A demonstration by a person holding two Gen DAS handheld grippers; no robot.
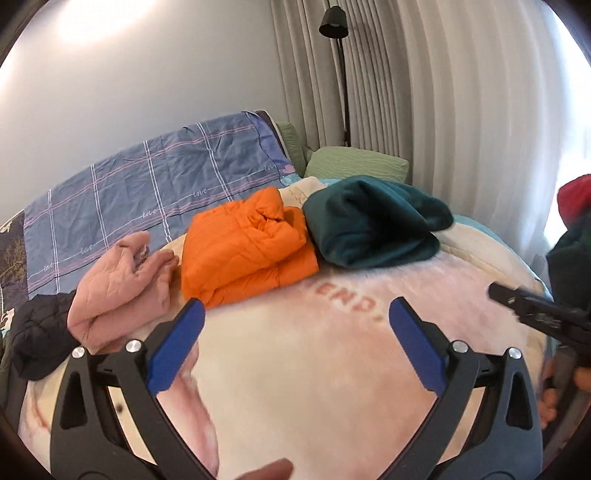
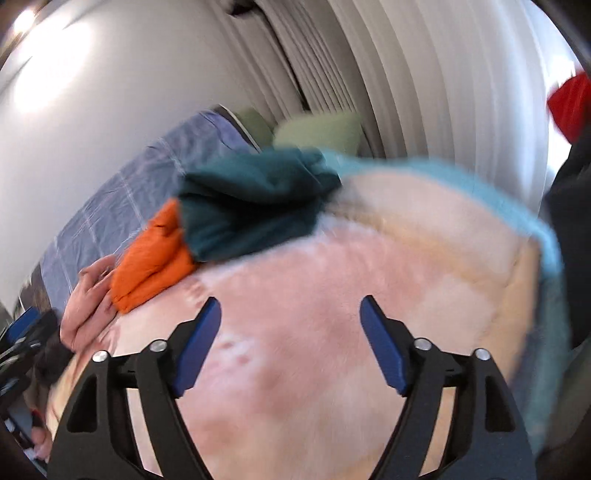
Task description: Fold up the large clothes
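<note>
A folded orange jacket point(image 1: 247, 247) lies on the pink fleece blanket point(image 1: 314, 369) of the bed, with a folded dark teal garment point(image 1: 373, 225) to its right. A crumpled pink quilted garment point(image 1: 122, 288) and a black garment point(image 1: 40, 332) lie to its left. My left gripper point(image 1: 295, 314) is open and empty above the blanket, short of the orange jacket. My right gripper point(image 2: 290, 314) is open and empty over the blanket; the view is blurred. The orange jacket point(image 2: 151, 254), teal garment point(image 2: 251, 210) and pink garment point(image 2: 85, 310) show there too.
A blue plaid sheet point(image 1: 147, 184) covers the far side by the wall. Green pillows point(image 1: 354, 164) sit at the head. Curtains point(image 1: 461, 110) and a black floor lamp point(image 1: 334, 24) stand behind. The right tool's body point(image 1: 543, 314) shows at the right edge.
</note>
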